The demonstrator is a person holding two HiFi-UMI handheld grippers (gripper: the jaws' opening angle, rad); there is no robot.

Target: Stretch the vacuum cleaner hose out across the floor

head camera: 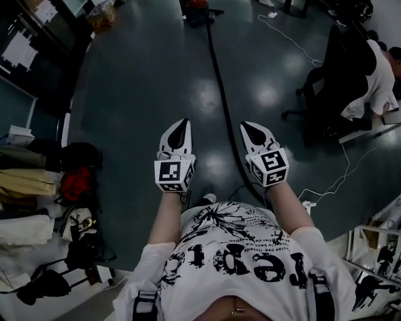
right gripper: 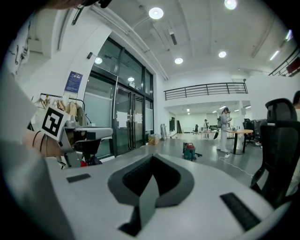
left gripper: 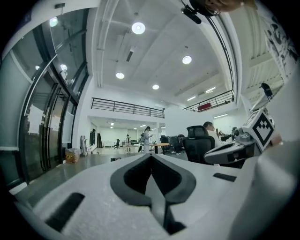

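**A:** Head view first. Both arms reach out over the dark floor (head camera: 138,94), with the left gripper (head camera: 183,123) and the right gripper (head camera: 251,126) side by side, noses pointing away from the person.

**B:** And the claws?

**A:** Pinched together on both, the tips drawn to a point, with nothing in either one.

**B:** Where's the hose?

**A:** The black vacuum cleaner hose (head camera: 220,94) lies on the floor. It runs from the vacuum cleaner (head camera: 199,11) at the top edge down toward the person. In the picture it passes between the two grippers, close by the right one. Both grippers are held up above it, neither one touching.

**B:** What else is around?

**A:** A seated person (head camera: 379,78) in a black office chair (head camera: 337,63) is on the right, and a white cable (head camera: 291,41) trails across the floor near them. A red bag (head camera: 75,184) sits among other things along the left side.

**B:** Left gripper view now.

**A:** The jaws are flat against each other, grey pads meeting in one seam, and they're empty. Beyond them is a bright open hall with glass doors (left gripper: 51,131) on the left. The right gripper shows at the right edge.

**B:** And the right gripper view?

**A:** Same story, jaws closed on nothing. Past the tip the red-topped vacuum cleaner stands on the floor, well apart from the gripper. A standing person (right gripper: 224,129) is beyond it, beside a table (right gripper: 241,132). The left gripper sits at the left edge.
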